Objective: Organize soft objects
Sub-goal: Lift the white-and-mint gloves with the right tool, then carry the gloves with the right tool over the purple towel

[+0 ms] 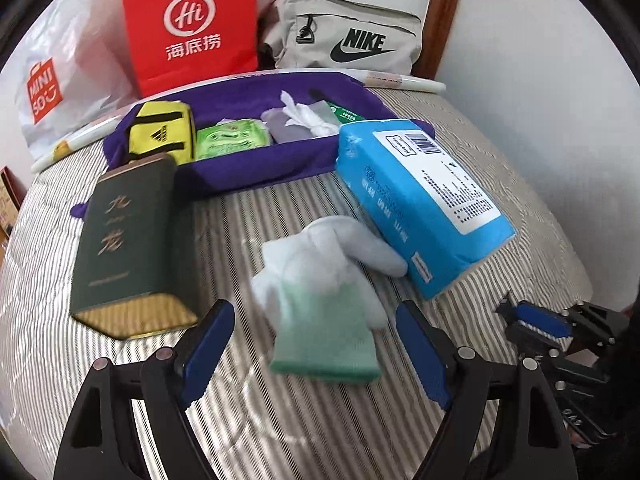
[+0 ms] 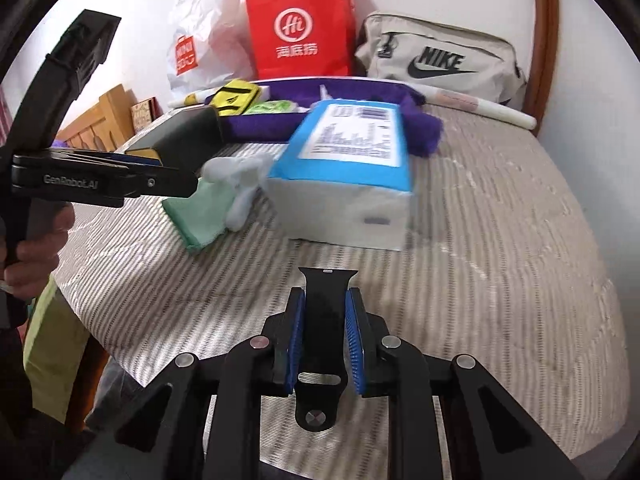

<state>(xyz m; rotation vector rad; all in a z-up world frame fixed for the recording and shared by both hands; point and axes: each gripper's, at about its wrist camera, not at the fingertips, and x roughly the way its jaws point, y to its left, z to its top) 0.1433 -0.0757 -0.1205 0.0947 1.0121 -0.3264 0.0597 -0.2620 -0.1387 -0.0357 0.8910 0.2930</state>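
Observation:
A white and mint-green sock (image 1: 320,300) lies crumpled on the striped tablecloth. My left gripper (image 1: 314,308) is open around it, one blue pad on each side, neither touching. In the right wrist view the left gripper (image 2: 188,182) shows side-on over the sock (image 2: 208,204). My right gripper (image 2: 326,292) is shut on a black watch strap (image 2: 326,280), low over the near table; it also shows at the right edge (image 1: 536,318). A blue tissue pack (image 1: 420,200) leans on the purple fabric tray (image 1: 248,168), which holds a yellow pouch (image 1: 160,132), a green wipes pack (image 1: 232,140) and grey and white cloths (image 1: 300,120).
A dark green tin box (image 1: 132,240) lies left of the sock. Behind the tray stand a red paper bag (image 1: 192,24), a white plastic bag (image 1: 60,80) and a beige Nike bag (image 1: 352,36). A long white tube (image 1: 404,82) lies behind the tray. A hand (image 2: 36,248) holds the left gripper.

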